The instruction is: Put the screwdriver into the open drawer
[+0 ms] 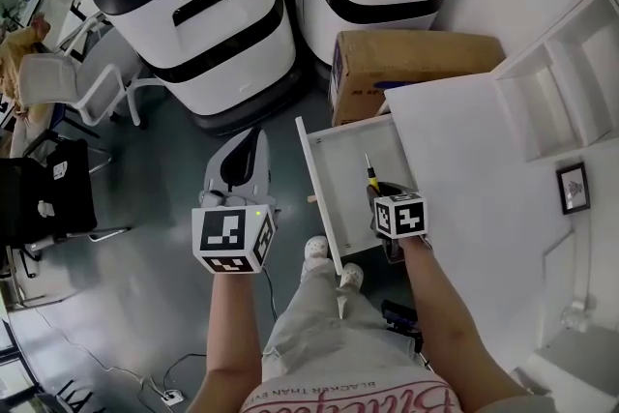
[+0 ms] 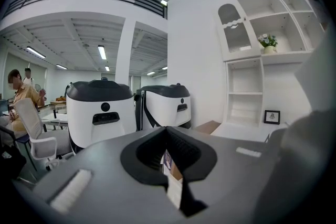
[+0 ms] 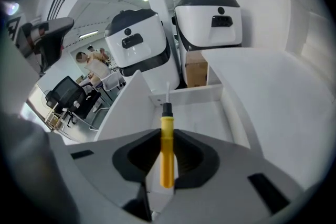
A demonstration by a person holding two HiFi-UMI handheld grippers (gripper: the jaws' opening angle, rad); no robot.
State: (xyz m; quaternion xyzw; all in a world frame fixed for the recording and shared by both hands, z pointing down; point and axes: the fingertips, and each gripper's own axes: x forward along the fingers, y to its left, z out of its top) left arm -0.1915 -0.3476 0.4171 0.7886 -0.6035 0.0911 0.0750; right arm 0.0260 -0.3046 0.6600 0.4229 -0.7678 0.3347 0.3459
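1. Jaws first, from the head view: we see the right gripper (image 1: 379,198) tipped steeply down over the open drawer (image 1: 317,193) beside the desk (image 1: 464,169), with the forearm reaching forward. The left gripper (image 1: 244,155) hangs nearly level above the floor (image 1: 145,305).
2. Left gripper view: we find its jaws pressed together, with nothing between them.
3. Right gripper view: the jaws clamp the screwdriver (image 3: 166,152) by its yellow handle, the shaft pointing into the drawer.

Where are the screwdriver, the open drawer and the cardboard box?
screwdriver (image 3: 167,155), right gripper view, on its yellow handle.
drawer (image 3: 197,115), right gripper view, on its bare floor.
cardboard box (image 1: 416,63), head view, on its top.
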